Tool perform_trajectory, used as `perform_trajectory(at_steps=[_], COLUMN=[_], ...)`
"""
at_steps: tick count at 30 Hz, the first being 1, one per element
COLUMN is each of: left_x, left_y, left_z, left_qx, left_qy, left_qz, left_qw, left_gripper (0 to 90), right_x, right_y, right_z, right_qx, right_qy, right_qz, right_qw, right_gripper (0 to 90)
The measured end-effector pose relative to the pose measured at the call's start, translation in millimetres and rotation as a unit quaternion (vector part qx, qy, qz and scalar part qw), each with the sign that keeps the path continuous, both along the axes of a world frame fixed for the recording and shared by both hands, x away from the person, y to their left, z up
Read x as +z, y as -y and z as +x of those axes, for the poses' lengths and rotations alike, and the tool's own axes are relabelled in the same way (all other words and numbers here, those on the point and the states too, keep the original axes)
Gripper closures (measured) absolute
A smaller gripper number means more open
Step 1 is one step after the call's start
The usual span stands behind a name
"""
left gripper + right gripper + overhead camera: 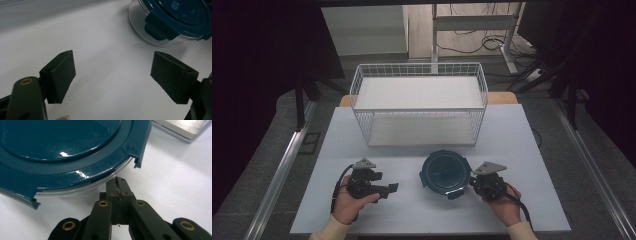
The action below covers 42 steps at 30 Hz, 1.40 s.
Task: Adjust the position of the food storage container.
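The left gripper [388, 189] rests on the white table [412, 210], its jaws apart with nothing between them. The right gripper [117, 182] (jaws pressed together) has its tips at the rim of the round blue-lidded container [445, 173]. Beyond stands a white wire basket [419, 102].

The lid [62, 150] looked glossy teal plastic over a clear jar [147, 32]. The basket [419, 102], at twelve o'clock, was white-coated wire. The table [412, 210] was smooth and matt, the pads [62, 75] matt black.
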<state>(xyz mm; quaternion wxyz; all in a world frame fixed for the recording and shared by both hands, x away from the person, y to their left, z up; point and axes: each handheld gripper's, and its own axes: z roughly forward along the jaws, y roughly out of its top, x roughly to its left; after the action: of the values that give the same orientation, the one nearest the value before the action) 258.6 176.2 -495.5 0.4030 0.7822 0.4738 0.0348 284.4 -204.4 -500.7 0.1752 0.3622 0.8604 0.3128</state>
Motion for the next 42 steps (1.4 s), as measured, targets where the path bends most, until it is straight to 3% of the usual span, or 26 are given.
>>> perform_trajectory(at_steps=[19,25,42], left_x=[0.0,-0.3,-0.4], left_y=[-2.2,-3.3,-6.8], left_z=[0.6,1.0,1.8], left_qx=[0.005,0.007,0.012], left_qy=[0.0,0.001,-0.001], left_qz=[-0.001,0.0,-0.004], left_qw=[1.0,1.0,0.9999], left_gripper=[19.5,19.5,19.6], right_x=[-4.9,-9.7,-11.6], right_y=[-37.6,-57.2,-80.0], right_z=[3.2,1.0,-0.9], right_qx=[0.035,0.058,0.104], right_qy=[0.003,-0.002,-0.001], right_qz=[-0.004,-0.01,-0.006], right_qw=[0.9994,0.9983,0.9946], right_gripper=[89.7,89.7,89.7])
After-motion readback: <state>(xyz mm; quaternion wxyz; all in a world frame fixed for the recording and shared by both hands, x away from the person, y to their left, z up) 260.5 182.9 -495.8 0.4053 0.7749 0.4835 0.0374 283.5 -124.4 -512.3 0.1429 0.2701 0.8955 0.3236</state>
